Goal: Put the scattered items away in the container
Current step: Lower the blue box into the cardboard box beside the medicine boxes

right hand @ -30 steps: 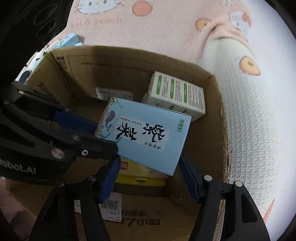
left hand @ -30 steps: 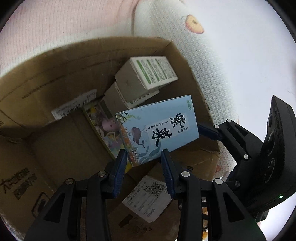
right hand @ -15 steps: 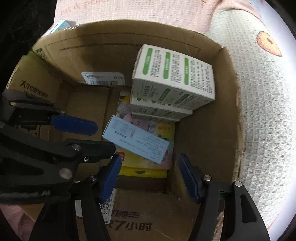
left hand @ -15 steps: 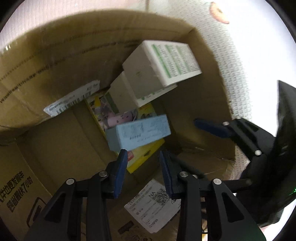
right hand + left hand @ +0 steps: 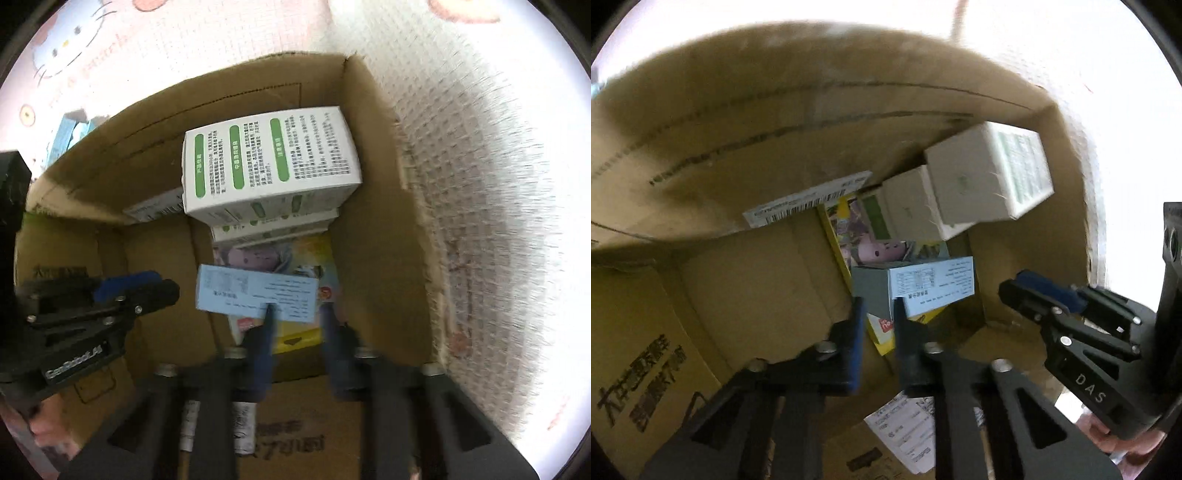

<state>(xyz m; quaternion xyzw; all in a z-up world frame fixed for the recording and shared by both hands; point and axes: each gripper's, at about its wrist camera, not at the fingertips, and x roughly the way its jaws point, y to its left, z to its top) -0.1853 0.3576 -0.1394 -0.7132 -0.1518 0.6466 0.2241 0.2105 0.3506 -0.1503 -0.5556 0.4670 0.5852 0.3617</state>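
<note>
Left claw [image 5: 881, 323] inside the cardboard box [image 5: 775, 129], tilted down toward the floor of it. Jaws closing, only a narrow gap left, nothing between them, pads touching nothing. Light blue box [image 5: 934, 284] visible just past the fingertips, lower down, not gripped.

Right claw [image 5: 297, 332] pointing straight down into the same cardboard box. Fingers motion-blurred, drawn in close together, empty, clamped on nothing. Tips overlapping the near edge of the light blue box in the picture; contact not clear, looks above it.

Light blue box lying free inside, printed side up, resting on a flat yellow picture pack [image 5: 864, 236] on the bottom. Two white-and-green boxes [image 5: 269, 158] stacked at the far end, upper one tilted, also over the yellow picture pack. White barcode label [image 5: 809, 197] stuck on the far inner wall. Left half of the bottom bare cardboard.

Both claws near each other over the cardboard box, one on each side of the light blue box, not touching each other.

Outside: patterned blanket [image 5: 480, 184] under and around the cardboard box; another pale blue packet [image 5: 68, 129] lying on it beyond the far left corner.
</note>
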